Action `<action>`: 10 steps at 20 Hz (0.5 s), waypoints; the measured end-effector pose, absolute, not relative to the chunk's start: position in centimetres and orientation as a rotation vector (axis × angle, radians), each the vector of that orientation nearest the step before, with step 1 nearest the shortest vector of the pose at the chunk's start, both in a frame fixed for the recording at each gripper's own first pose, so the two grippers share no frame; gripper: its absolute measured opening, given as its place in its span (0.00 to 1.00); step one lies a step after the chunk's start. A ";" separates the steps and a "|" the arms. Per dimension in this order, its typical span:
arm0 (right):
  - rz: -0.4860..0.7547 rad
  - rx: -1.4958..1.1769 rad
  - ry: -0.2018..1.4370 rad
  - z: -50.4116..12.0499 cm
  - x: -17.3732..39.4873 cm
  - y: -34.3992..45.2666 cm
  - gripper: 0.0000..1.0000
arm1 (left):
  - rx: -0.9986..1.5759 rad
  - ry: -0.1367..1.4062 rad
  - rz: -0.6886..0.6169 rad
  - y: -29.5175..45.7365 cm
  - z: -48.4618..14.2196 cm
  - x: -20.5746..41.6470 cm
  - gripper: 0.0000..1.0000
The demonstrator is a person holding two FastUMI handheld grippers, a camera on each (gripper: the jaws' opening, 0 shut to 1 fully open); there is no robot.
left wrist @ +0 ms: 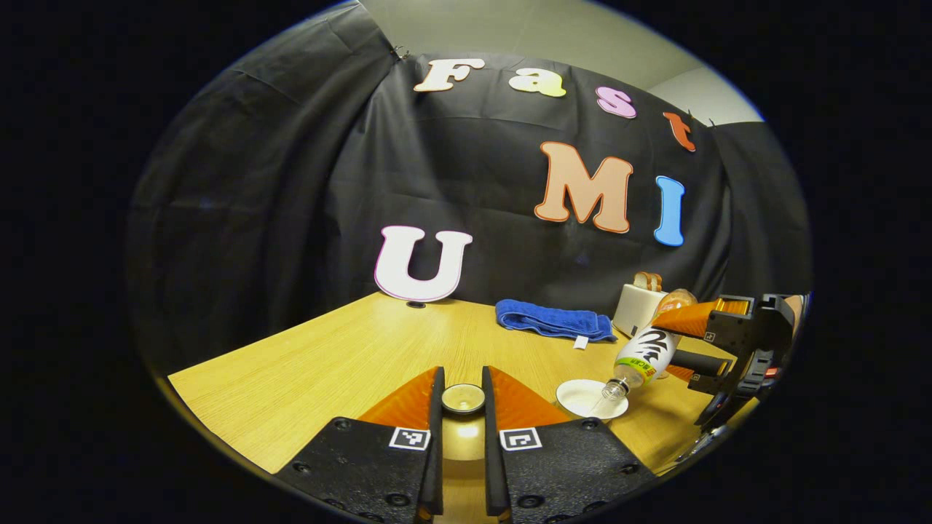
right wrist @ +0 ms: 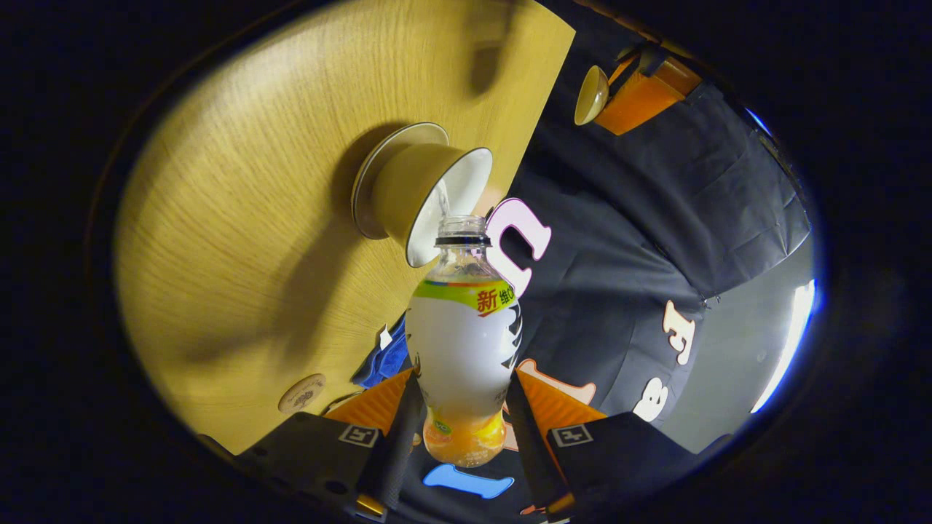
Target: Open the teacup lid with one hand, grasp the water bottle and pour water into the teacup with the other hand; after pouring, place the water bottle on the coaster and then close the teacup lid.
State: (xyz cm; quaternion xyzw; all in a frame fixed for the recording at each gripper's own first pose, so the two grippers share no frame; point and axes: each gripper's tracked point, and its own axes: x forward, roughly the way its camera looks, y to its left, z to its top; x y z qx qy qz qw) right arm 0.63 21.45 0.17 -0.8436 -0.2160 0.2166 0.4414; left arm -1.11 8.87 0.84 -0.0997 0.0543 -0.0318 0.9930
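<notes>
1. Left gripper (left wrist: 462, 407): level, held above the table, fingers narrowed onto the teacup lid (left wrist: 463, 399), one finger pressing each side of it.
2. Right gripper (right wrist: 459, 429): rolled far over, pointing downward, so its view comes out tilted.
3. Right fingers (right wrist: 397, 437) clamp the water bottle (right wrist: 464, 342) on both flanks, low on the body.
4. In the left gripper view, the right gripper (left wrist: 688, 349) sits far right, the bottle neck tipped down.

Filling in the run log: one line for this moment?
phase: pouring | right tongs: bottle tipped over teacup | left tongs: holding lid
</notes>
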 end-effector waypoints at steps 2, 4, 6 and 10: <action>0.546 -2.095 -0.521 0.2 0.8 21.6 0.70 | -0.196 0.106 -0.070 8.6 1.0 -1.1 0.20; 0.548 -2.089 -0.485 0.4 0.9 21.5 0.70 | -0.194 0.107 -0.075 8.5 1.0 -1.1 0.20; 0.537 -2.024 -0.441 0.4 1.2 21.2 0.70 | -0.191 0.109 -0.080 8.3 1.0 -1.2 0.20; 0.555 -1.785 -0.276 -0.4 1.3 20.3 0.72 | -0.152 0.109 -0.086 8.0 1.5 -0.9 0.20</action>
